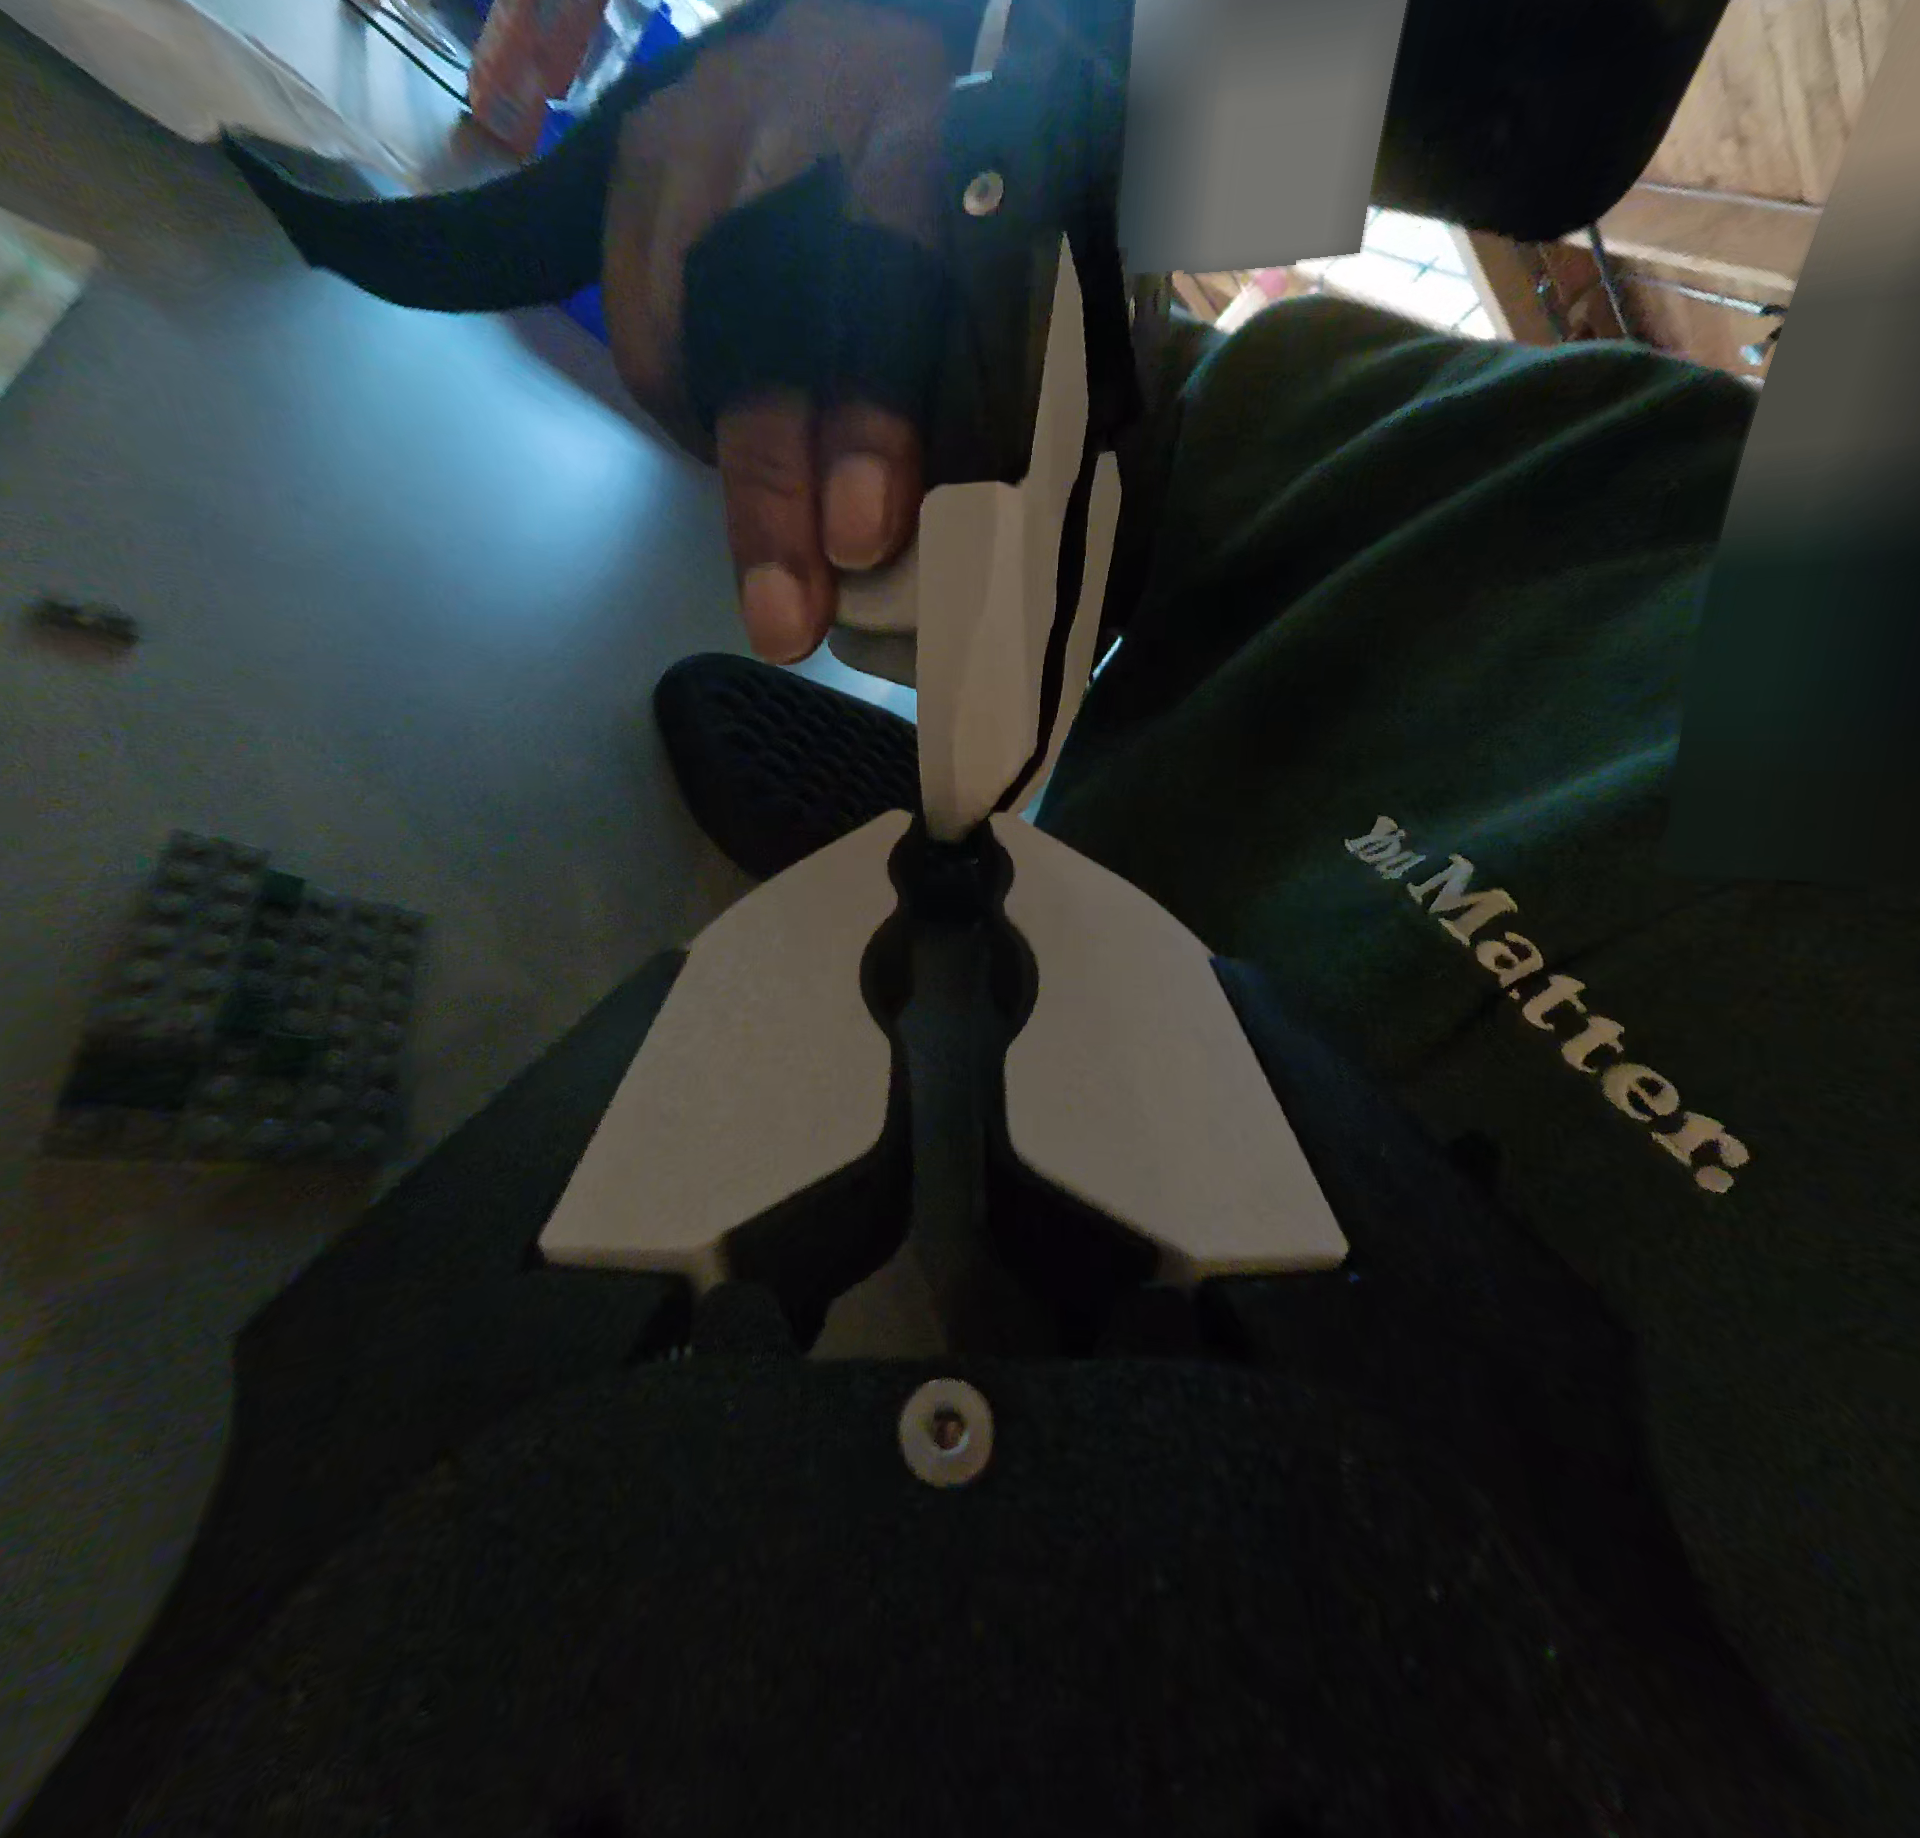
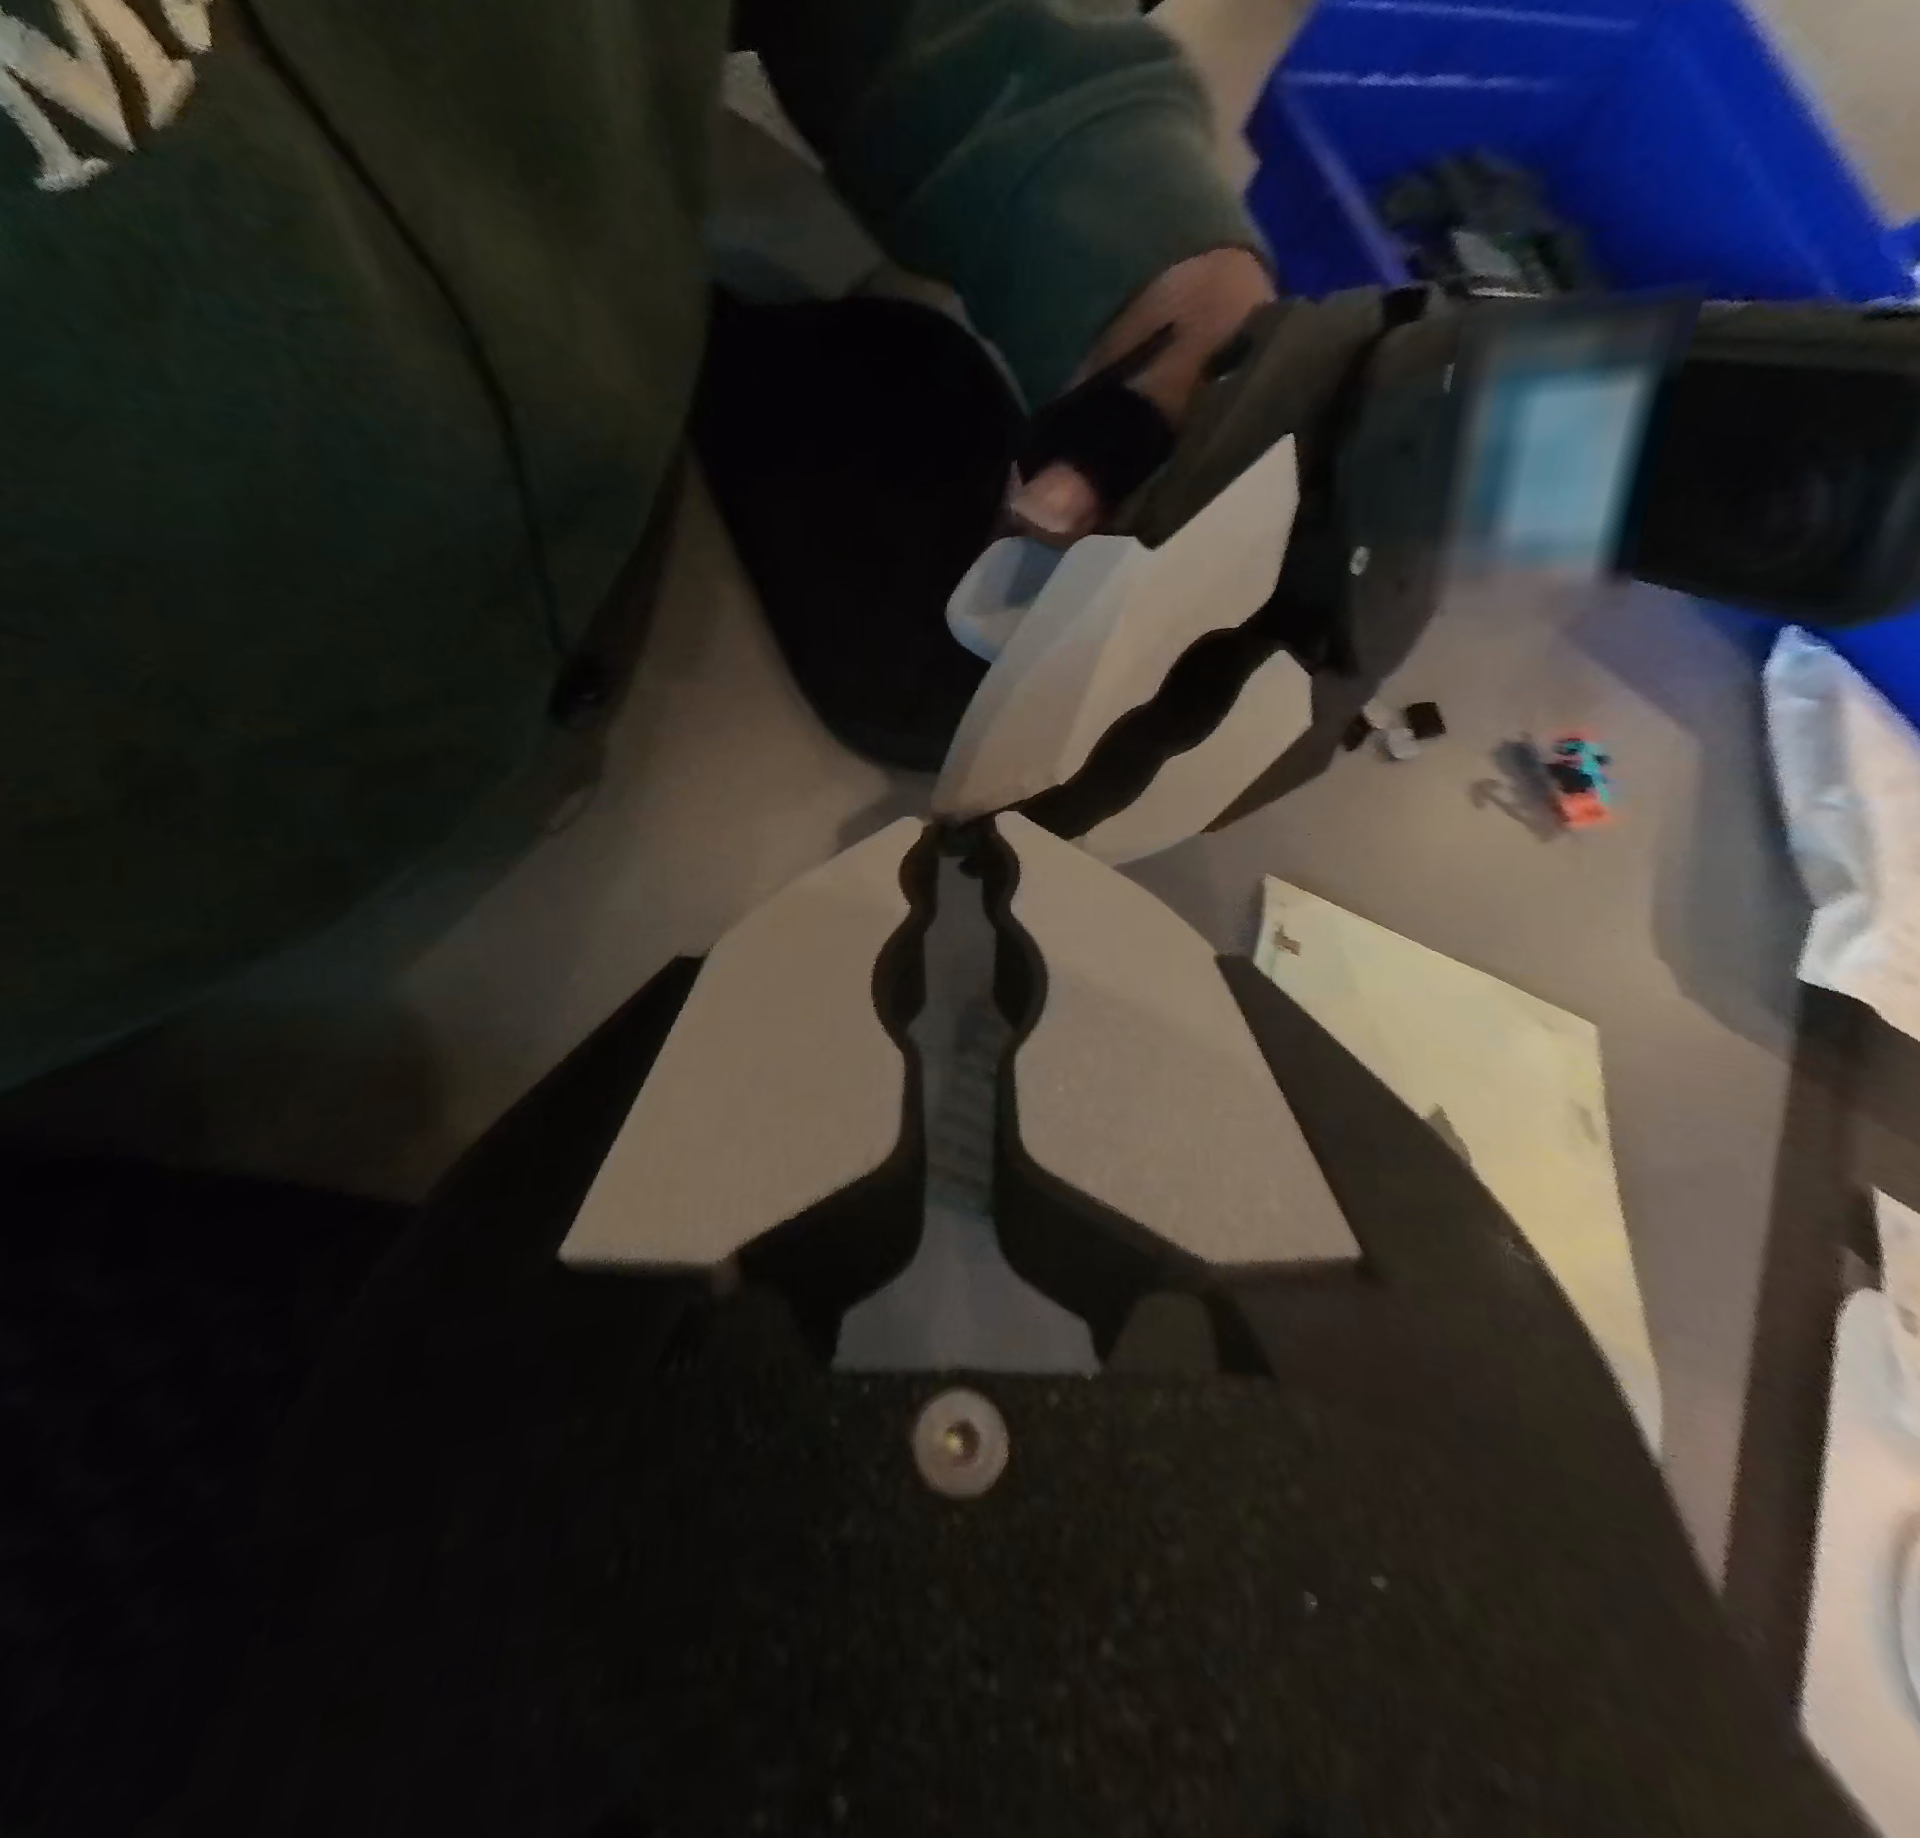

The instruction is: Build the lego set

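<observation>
My left gripper (image 1: 948,838) and my right gripper (image 2: 961,841) meet tip to tip in the air above the table, both with jaws closed. A small black lego piece (image 1: 940,869) is pinched where the tips meet; it also shows in the right wrist view (image 2: 966,853). It is too small and dark to tell which gripper carries it. The right gripper (image 1: 961,801) comes down from above in the left wrist view. The left gripper (image 2: 971,806) comes in from the upper right in the right wrist view. A grey studded lego plate (image 1: 244,999) lies on the table at the left.
A small loose piece (image 1: 83,625) lies beyond the plate. A blue bin (image 2: 1507,105) with dark parts stands at the back right. Loose coloured pieces (image 2: 1569,780) and a paper sheet (image 2: 1455,1113) lie on the table. A black mesh object (image 1: 779,760) and a person's green sweatshirt (image 1: 1403,645) are close behind the grippers. Only a small space, under 4 cm, lies between the two pairs of fingers.
</observation>
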Demonstrator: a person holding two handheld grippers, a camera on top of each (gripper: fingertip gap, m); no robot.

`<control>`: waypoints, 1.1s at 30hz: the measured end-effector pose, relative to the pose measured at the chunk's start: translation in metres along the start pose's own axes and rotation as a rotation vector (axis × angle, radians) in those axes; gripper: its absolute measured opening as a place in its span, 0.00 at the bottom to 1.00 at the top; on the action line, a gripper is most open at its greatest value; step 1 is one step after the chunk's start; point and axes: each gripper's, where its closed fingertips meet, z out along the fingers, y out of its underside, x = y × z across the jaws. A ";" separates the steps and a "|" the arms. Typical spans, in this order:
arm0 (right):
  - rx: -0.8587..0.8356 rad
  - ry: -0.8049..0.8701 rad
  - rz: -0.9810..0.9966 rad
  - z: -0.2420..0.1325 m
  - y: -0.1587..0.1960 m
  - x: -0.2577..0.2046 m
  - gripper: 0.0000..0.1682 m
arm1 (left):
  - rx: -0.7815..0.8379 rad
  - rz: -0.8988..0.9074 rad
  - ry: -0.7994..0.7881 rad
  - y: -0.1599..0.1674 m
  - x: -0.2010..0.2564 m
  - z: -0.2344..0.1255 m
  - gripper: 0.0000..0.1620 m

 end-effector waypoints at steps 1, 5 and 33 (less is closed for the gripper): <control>0.003 -0.011 0.007 0.001 -0.001 0.000 0.04 | -0.001 0.006 0.000 0.001 0.000 0.000 0.05; 0.087 0.044 0.108 0.000 -0.005 0.009 0.08 | 0.108 0.012 -0.018 -0.007 -0.005 -0.006 0.05; 0.997 -0.140 1.254 -0.029 -0.046 0.029 0.04 | 0.410 0.763 -0.319 -0.044 0.030 -0.014 0.04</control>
